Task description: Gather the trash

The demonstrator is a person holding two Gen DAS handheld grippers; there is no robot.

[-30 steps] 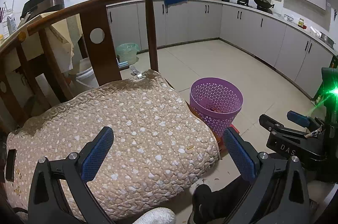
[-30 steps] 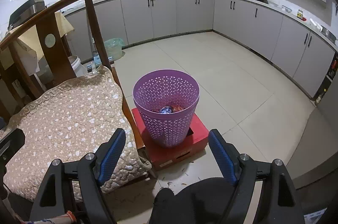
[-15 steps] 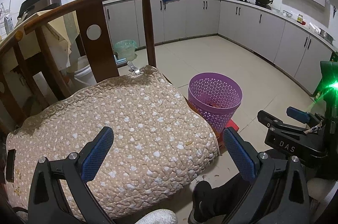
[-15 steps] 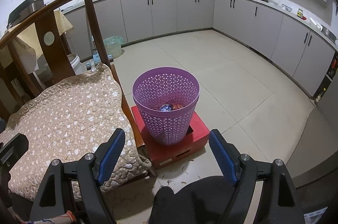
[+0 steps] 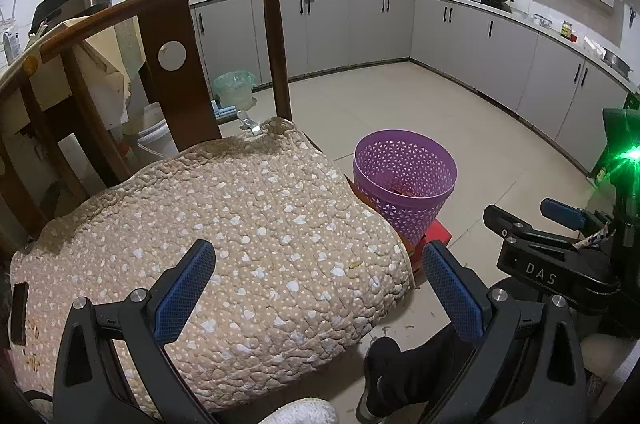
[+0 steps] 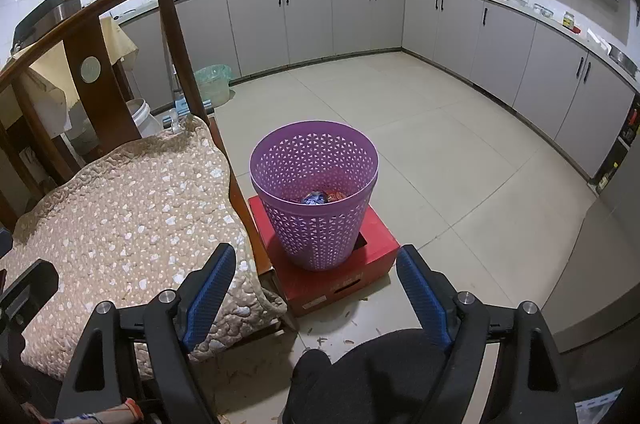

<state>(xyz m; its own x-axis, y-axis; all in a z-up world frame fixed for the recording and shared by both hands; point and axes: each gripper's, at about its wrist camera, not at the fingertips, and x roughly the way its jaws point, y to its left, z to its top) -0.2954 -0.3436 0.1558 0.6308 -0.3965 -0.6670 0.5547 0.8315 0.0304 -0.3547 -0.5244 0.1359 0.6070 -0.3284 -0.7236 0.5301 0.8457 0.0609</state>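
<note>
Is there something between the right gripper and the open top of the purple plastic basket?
Nothing visible blocks it. The right gripper is open and empty, and the purple perforated plastic basket stands on a red cardboard box just ahead. The quilted beige cushion lies off to the left side.

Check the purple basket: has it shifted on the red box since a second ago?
No. In the right wrist view the purple basket sits on the same spot of the red box, beside the chair cushion.
</note>
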